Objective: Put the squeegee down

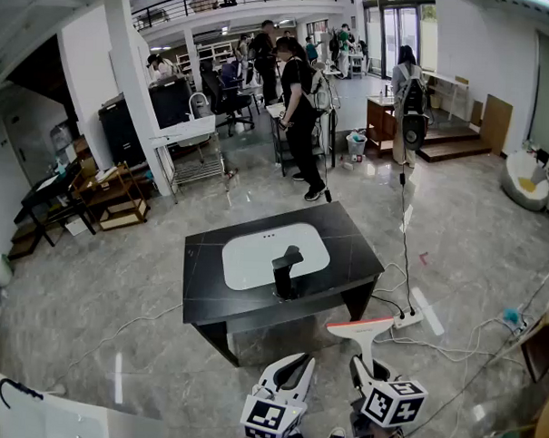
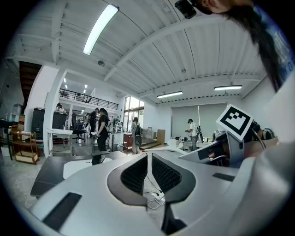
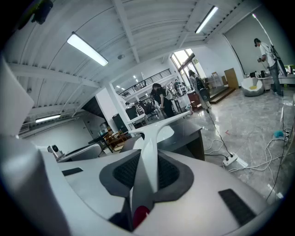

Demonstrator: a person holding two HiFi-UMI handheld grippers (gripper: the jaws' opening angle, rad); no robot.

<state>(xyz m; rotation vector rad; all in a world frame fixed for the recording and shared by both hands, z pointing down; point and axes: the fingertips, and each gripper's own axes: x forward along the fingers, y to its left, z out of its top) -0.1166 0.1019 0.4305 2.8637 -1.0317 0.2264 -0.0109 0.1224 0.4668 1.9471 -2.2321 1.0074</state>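
A white squeegee (image 1: 360,329) with a reddish blade edge is clamped by its handle in my right gripper (image 1: 363,367), low in the head view just in front of the black table (image 1: 346,235). In the right gripper view the squeegee (image 3: 152,138) stands up between the dark pads of the right gripper (image 3: 147,171), its blade crosswise above the table. My left gripper (image 1: 297,364) hangs beside it on the left, jaws together with nothing between them. The left gripper (image 2: 149,166) shows only a thin slit between its pads. A white sink (image 1: 255,254) with a black faucet (image 1: 286,270) is set into the tabletop.
A power strip (image 1: 406,321) and loose cables lie on the floor right of the table. Several people (image 1: 302,115) stand among desks and carts at the back. Wooden shelves (image 1: 112,202) stand at the left. A white board (image 1: 57,417) lies at the bottom left.
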